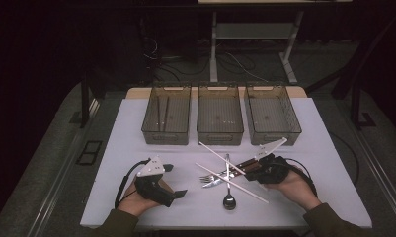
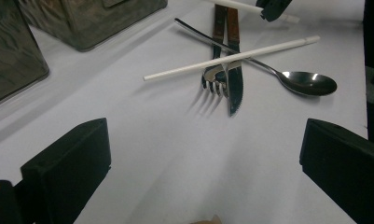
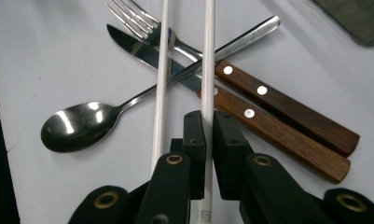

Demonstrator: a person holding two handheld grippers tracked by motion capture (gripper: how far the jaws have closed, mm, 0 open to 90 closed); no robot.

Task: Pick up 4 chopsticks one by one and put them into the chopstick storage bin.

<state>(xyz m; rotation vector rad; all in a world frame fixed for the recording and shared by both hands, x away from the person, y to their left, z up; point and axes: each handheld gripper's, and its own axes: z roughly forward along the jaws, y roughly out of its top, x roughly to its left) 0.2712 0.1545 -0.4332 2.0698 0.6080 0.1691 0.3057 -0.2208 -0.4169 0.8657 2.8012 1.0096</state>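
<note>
white straw (image 3: 208, 56) clamped in my right gripper (image 3: 209, 126)
it lies over the knife (image 3: 250, 112); my left gripper (image 2: 203, 154) is wide apart.

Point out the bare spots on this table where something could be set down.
Bare: the table left of the bins, and the near strip between the left gripper and the spoon. Crowded: the crossed cutlery by the right gripper.

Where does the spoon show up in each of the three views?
High view: spoon at centre bottom, bowl nearest the person.
Left gripper view: spoon, bowl at right.
Right gripper view: spoon, bowl at lower left.
Shared landmark: the fork under its handle.
</note>
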